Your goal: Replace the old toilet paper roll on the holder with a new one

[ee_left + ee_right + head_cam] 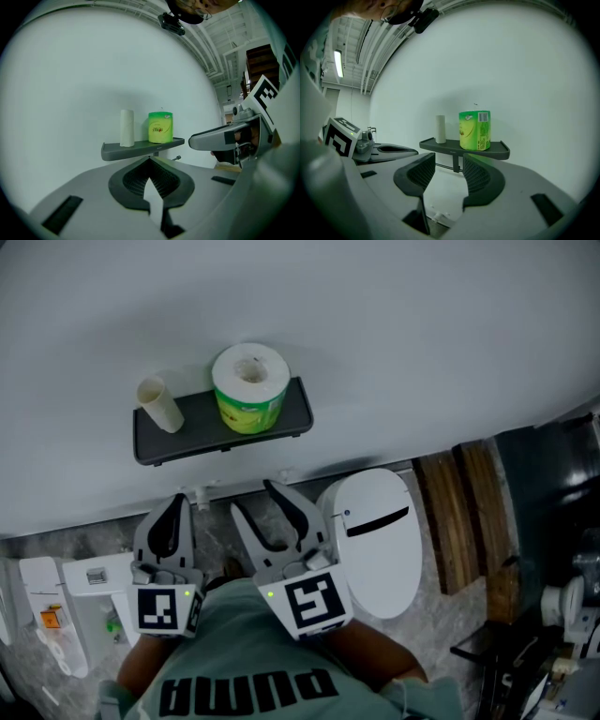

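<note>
- A dark shelf (197,420) is hanging on the pale wall. A new toilet paper roll (249,388) in a green wrapper is standing at its middle, its print too small to read.
- An empty cardboard tube (161,405) is standing at the shelf's left end.
- The left hand-held gripper (177,500) is hovering below the shelf, clenched on nothing.
- The right hand-held gripper (251,495) is hovering beside it, released and empty.
- The person's shirt (253,681) is showing "PUMA".

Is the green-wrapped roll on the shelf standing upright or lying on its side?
Upright. The green-wrapped roll stands on its flat end on the shelf, core hole facing up.
</note>
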